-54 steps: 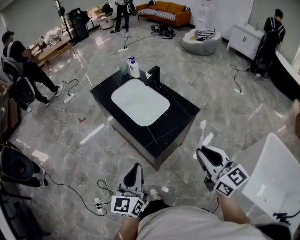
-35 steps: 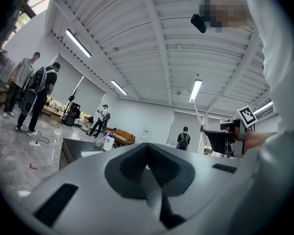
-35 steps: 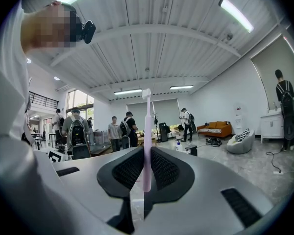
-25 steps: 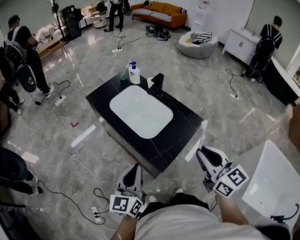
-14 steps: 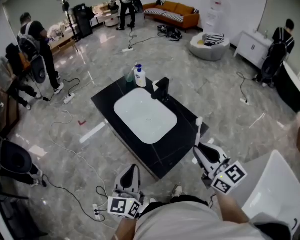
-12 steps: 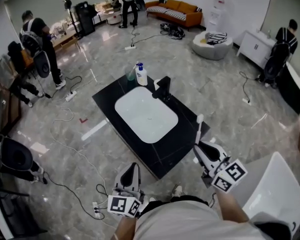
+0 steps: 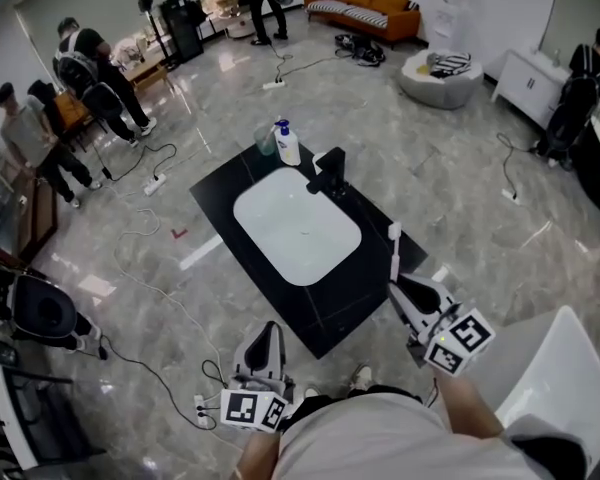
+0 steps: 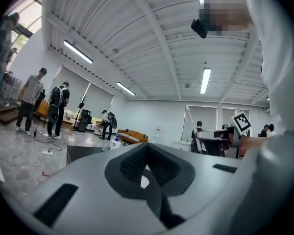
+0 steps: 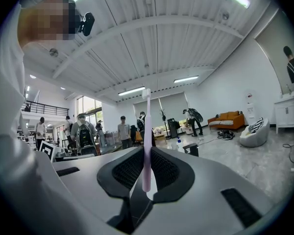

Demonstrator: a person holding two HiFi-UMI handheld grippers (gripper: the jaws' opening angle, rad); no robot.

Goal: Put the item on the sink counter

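The toothbrush (image 9: 146, 140), pale and slim, stands upright with its bristle end up, clamped by the lower handle in the right gripper (image 7: 401, 295), whose jaws are closed narrowly on it. In the head view it sits in the air at the near right corner of the black tabletop (image 7: 357, 276) of the sink counter, not yet resting on anything.

This looks like the carry step, nearly at the counter. The next move probably calls for reaching forward over bare black surface beside the white basin (image 7: 296, 224), lowering and tipping the brush flat, then parting the jaws.

The left gripper (image 7: 265, 345) hangs low by the person's body, jaws drawn together on nothing.

At the far end stand a black faucet (image 7: 330, 173) and a pump bottle (image 7: 288, 146); its label print is too small to read. The grippers' cubes carry only square markers, no words.
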